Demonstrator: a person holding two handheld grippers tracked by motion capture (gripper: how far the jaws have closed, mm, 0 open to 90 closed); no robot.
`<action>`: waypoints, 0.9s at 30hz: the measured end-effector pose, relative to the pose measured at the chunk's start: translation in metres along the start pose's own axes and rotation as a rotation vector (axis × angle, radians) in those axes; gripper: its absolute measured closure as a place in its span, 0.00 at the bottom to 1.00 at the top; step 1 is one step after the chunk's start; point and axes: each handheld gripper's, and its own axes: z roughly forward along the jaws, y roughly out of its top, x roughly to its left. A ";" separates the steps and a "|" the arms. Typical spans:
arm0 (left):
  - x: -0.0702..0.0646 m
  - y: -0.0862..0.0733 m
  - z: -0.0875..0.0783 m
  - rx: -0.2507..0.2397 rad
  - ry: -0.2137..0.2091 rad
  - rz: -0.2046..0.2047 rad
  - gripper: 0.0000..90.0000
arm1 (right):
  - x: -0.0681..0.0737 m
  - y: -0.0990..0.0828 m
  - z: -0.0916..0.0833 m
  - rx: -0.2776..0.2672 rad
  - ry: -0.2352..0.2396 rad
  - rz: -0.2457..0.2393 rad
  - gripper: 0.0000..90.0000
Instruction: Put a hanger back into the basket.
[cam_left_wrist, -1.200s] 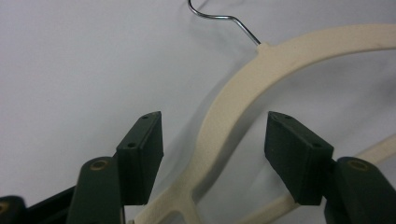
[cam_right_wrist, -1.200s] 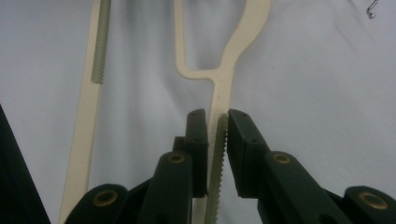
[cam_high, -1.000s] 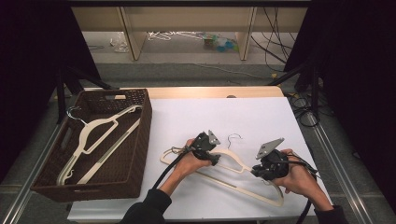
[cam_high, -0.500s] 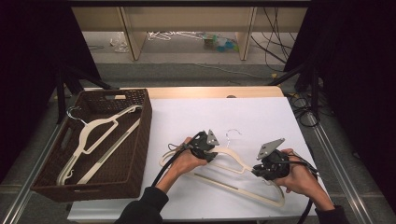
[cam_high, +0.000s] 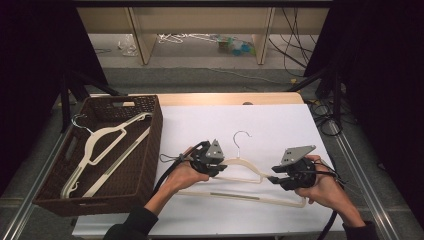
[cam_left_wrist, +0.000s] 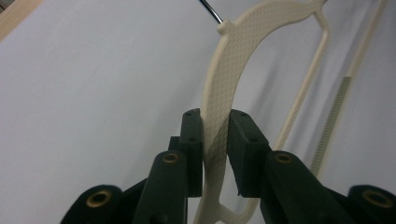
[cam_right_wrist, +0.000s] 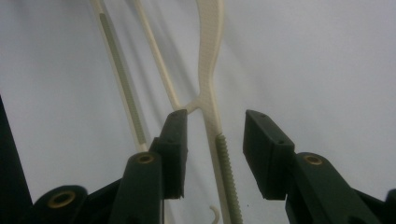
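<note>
A cream plastic hanger with a metal hook sits on the white table sheet. My left gripper holds its left shoulder. In the left gripper view the jaws have just been closing and now press on the textured arm. My right gripper is at the hanger's right shoulder. In the right gripper view its jaws have just been opening, and the hanger's arm runs between the pads without touching them.
A dark wicker basket stands at the table's left and holds two cream hangers. The table's wooden far edge lies beyond the sheet. Wooden shelf legs and loose clutter are on the floor behind.
My left gripper has closed on the hanger's left shoulder and risen slightly, so the hook now sits higher in the high view. The right hand stayed in place.
</note>
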 end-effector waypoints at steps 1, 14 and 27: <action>-0.002 -0.001 -0.004 -0.004 -0.017 -0.005 0.85 | 0.000 0.000 0.000 -0.007 -0.003 -0.005 0.64; -0.018 -0.007 -0.043 -0.085 -0.117 -0.157 0.95 | 0.004 0.007 -0.019 -0.094 0.003 -0.015 0.49; -0.004 -0.010 -0.071 -0.140 -0.059 -0.261 0.96 | 0.004 0.004 -0.024 -0.137 -0.005 0.011 0.47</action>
